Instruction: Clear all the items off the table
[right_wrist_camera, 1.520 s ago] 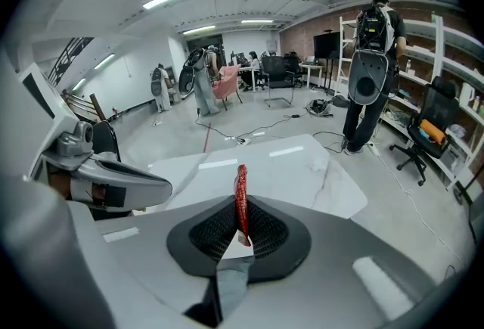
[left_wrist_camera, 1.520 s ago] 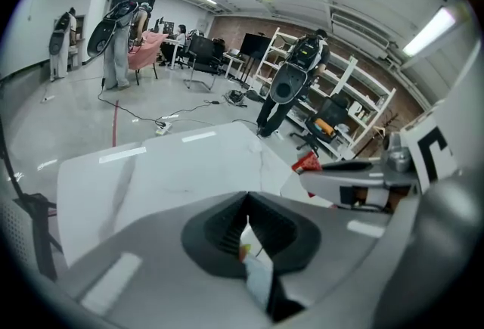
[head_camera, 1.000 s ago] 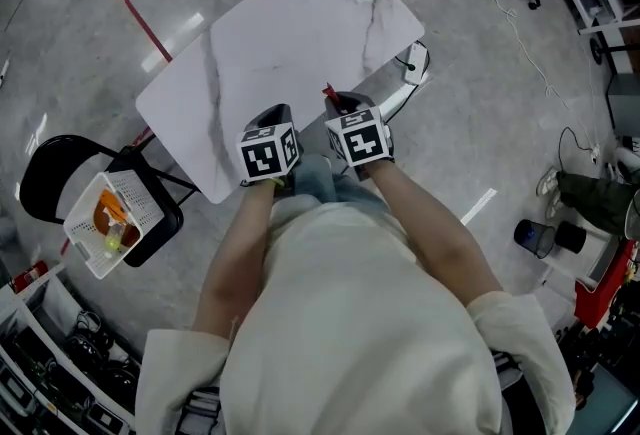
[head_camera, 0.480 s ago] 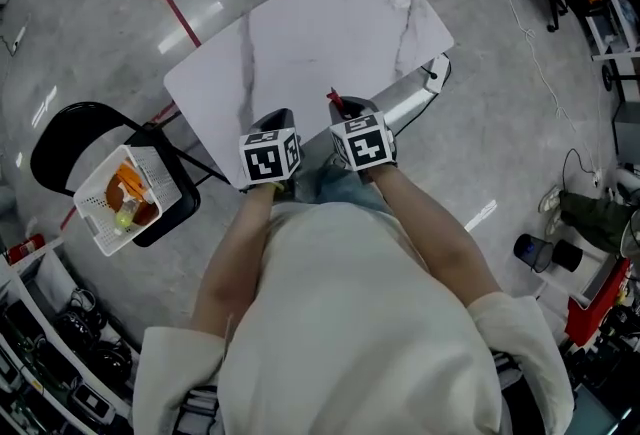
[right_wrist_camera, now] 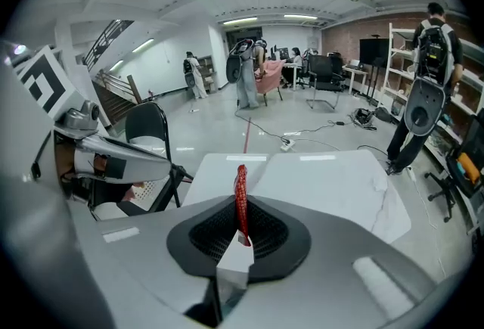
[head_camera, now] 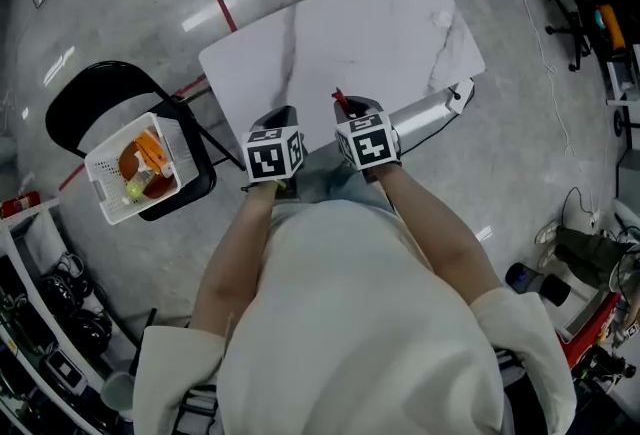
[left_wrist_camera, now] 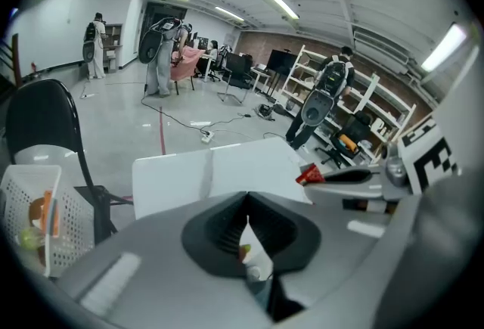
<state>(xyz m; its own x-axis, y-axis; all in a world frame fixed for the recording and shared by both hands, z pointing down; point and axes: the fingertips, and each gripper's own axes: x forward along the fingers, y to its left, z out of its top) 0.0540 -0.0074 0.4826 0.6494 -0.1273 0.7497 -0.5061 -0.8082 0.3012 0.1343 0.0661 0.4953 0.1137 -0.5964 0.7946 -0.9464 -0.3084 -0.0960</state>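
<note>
Right gripper (right_wrist_camera: 240, 228) pinches a red strip (right_wrist_camera: 241, 195) upright above the bare bench (head_camera: 370, 33). Left gripper (left_wrist_camera: 246, 208) is pressed together, empty. Best to grip firmly, swing to the basket (head_camera: 100, 188) at middle left of the head view, and release low inside it.

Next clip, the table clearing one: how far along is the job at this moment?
Done: the visible top of the table shows nothing on it, and the basket on the chair holds several items. In hand: the right gripper is shut on a thin red item; the left gripper is shut, with nothing clearly in it. Left: probably dropping that red item into the basket.
</note>
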